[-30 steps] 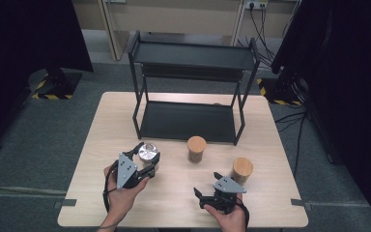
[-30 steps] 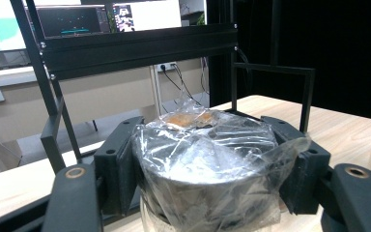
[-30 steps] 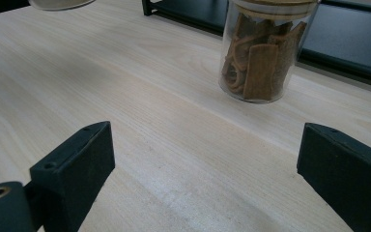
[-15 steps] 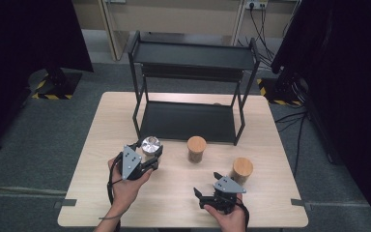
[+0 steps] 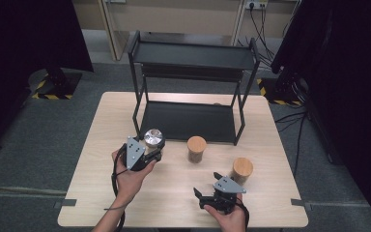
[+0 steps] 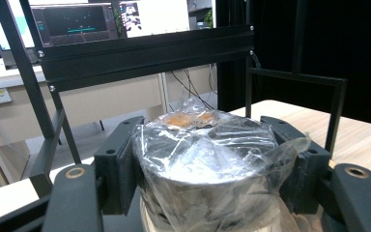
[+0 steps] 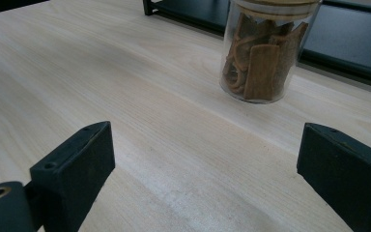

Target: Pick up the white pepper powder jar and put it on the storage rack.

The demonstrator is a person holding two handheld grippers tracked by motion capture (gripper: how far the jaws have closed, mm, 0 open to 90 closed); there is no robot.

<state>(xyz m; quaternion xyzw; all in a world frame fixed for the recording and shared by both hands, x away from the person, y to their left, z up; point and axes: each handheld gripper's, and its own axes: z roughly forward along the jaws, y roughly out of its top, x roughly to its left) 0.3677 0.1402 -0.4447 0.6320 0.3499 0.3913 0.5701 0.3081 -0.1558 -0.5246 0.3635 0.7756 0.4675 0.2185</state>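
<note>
— How many jars do you count?

— Three. Nearest me, at my right gripper, a wooden-lidded jar stands just beside it on the table; that gripper is spread wide with nothing between its jaws. A second lidded jar of brown bark pieces stands mid-table. The third, the wrapped jar, I hold in my left gripper, clamped on both sides.

— Where is it exactly?

— Lifted clear of the table, just before the left front leg of the one black rack, which has two shelves.

— How does it look?

— Round, silvery-grey, its top covered in crinkled clear film, with something orange-brown showing beneath at the far edge.
</note>
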